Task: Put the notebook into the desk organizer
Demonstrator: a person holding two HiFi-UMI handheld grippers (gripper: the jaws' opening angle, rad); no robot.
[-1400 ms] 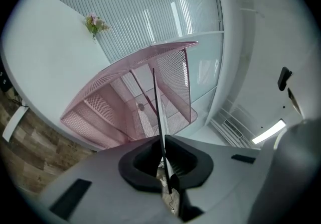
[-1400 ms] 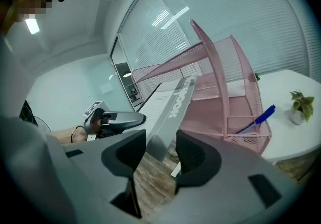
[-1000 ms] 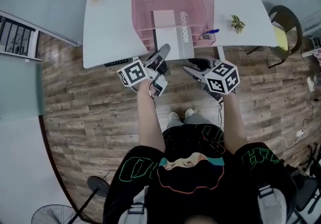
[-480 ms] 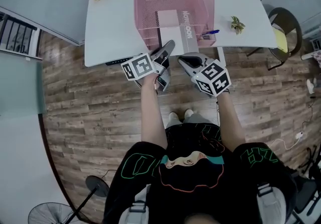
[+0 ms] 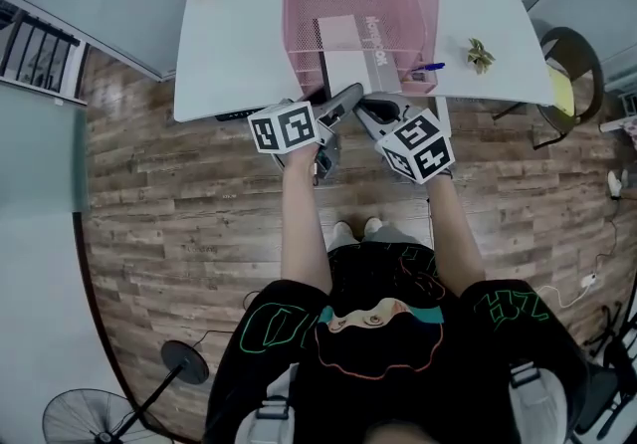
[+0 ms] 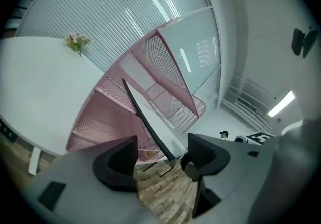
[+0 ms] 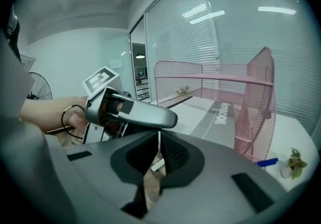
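We pinch the near edge of the thin white-and-grey notebook [image 7: 210, 117] with the right gripper [image 7: 159, 155]. Its jaws are drawn almost together on the cover, so we can steer it forward. The notebook lies flat, its far part already inside the pink wire-mesh desk organizer [image 5: 299, 24] and its near end sticking out of the open front toward us. We judge it needs a further push. Our left gripper [image 6: 160, 155] has its jaws spread wide and grips nothing. It straddles the notebook's other near corner, probably as a guide. The organizer stands on a white rectangular table [image 5: 229, 44], with a blue pen [image 5: 430, 65] just beside its right wall and a small potted plant [image 5: 482, 55] further right. Below lies brown wood-plank floor [image 5: 169, 193], and a dark chair [image 5: 567, 54] stands off to the right.
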